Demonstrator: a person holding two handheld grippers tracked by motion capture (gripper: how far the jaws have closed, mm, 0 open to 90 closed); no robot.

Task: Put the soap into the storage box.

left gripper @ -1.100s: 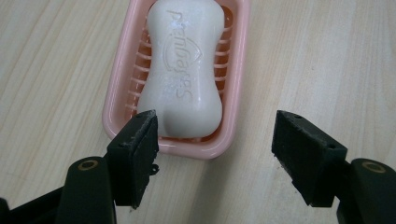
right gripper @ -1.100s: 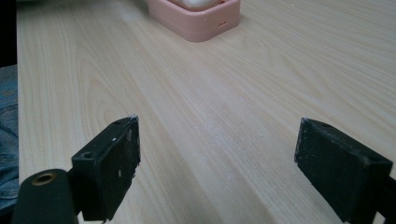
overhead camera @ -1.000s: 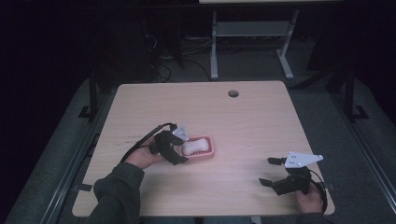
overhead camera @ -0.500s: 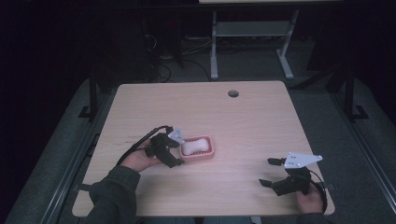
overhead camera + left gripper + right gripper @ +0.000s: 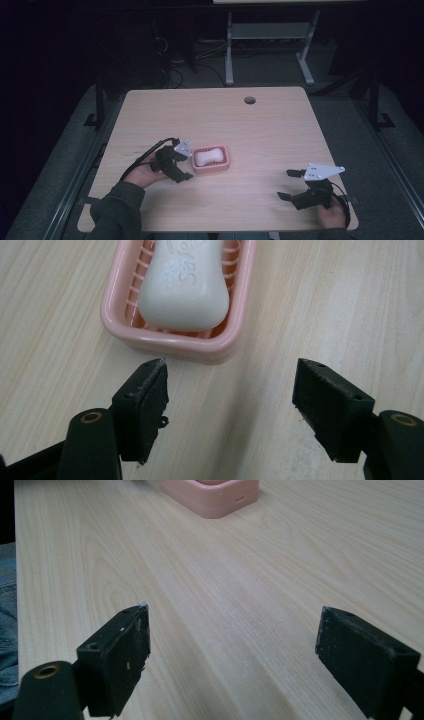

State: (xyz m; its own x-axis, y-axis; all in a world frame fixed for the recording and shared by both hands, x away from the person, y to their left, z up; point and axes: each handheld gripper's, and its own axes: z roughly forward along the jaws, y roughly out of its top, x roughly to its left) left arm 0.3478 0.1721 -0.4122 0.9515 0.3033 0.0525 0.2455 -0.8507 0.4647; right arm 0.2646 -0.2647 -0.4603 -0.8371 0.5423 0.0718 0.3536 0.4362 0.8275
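Observation:
A pink soap dish (image 5: 226, 162) sits on the wooden table, left of middle, with a white bar of soap (image 5: 208, 157) lying in it. My left gripper (image 5: 189, 166) is just left of the dish, open, jaws pointing at its short end. In the left gripper view the dish (image 5: 165, 342) and soap (image 5: 182, 290) lie just beyond the gripper (image 5: 230, 390), whose pads touch nothing. My right gripper (image 5: 286, 184) rests near the table's front right corner, open and empty. In the right gripper view, its jaws (image 5: 232, 645) stand wide over bare wood, the dish (image 5: 215, 497) far ahead.
The table (image 5: 225, 120) has a round cable hole (image 5: 249, 100) near its far edge. Cables trail from both grippers. Beyond the table stands a metal frame (image 5: 270, 35) on a dark floor.
My left gripper has drawn back a little to the left, away from the dish's end. The right gripper has stayed put.

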